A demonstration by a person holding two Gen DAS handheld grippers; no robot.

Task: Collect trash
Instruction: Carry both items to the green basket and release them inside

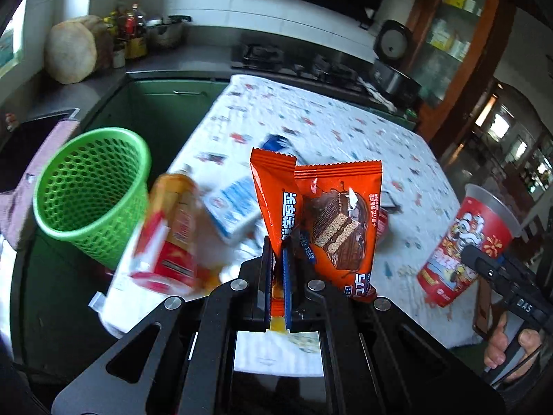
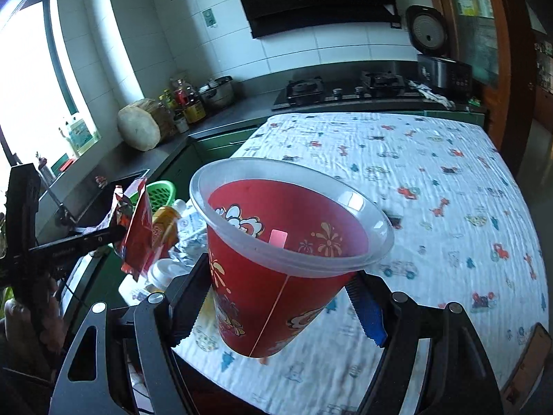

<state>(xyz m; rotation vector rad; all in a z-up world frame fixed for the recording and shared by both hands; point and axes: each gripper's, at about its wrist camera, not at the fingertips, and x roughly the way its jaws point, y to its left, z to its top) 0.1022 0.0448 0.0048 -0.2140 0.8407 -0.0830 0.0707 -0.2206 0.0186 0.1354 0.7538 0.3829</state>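
Observation:
My left gripper (image 1: 278, 259) is shut on an orange snack wrapper (image 1: 321, 214) and holds it upright above the table; the wrapper also shows in the right wrist view (image 2: 136, 231). My right gripper (image 2: 276, 297) is shut on a red plastic cup (image 2: 276, 252) with a clear rim, lifted and tilted over the table; the cup also shows in the left wrist view (image 1: 463, 242). A green mesh basket (image 1: 90, 190) stands off the table's left edge, left of the wrapper, and shows in the right wrist view (image 2: 160, 192).
A patterned white cloth covers the table (image 2: 432, 190). Near its left edge lie an orange bottle (image 1: 172, 228), a blue-white carton (image 1: 235, 207) and other litter. A dark counter with stove (image 2: 342, 91) and rice cooker (image 2: 439, 58) runs behind.

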